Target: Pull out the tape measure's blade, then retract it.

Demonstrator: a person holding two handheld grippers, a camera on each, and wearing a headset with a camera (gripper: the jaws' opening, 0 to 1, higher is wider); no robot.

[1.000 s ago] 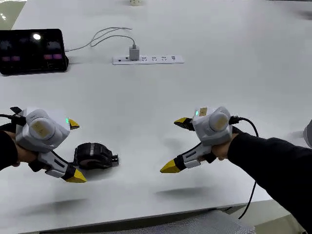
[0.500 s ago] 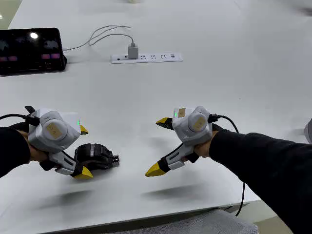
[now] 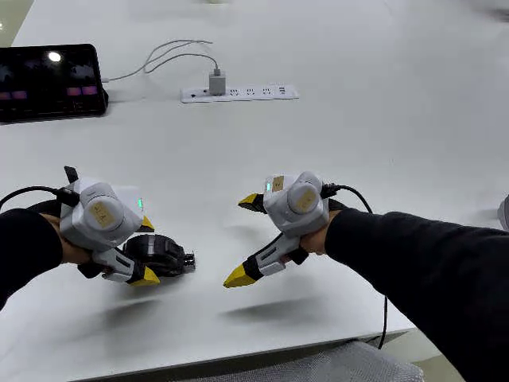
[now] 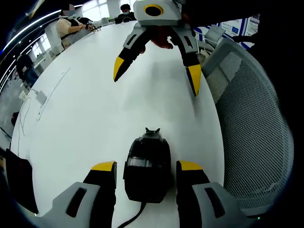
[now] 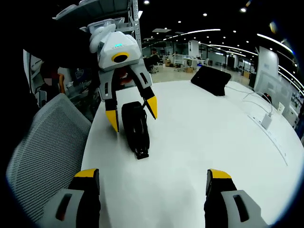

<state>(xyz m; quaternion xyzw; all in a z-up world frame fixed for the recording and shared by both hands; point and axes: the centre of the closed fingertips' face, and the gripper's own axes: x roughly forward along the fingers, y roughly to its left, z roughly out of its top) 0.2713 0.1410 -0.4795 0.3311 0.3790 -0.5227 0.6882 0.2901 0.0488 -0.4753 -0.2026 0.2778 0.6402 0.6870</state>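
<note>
White table (image 3: 358,143) looks slick; my left gripper (image 3: 148,251) sits loose around the tape measure (image 3: 169,256), my right gripper (image 3: 242,239) gapes empty near it, so pulling may slide it.

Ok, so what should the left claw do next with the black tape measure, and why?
Probably shut the left gripper on the tape measure. Its yellow-tipped jaws stand open on either side of the case, with gaps showing, so nothing grips it yet. The blade hook points toward the open right gripper, which is apart from it; pulling likely needs the case held first.
</note>
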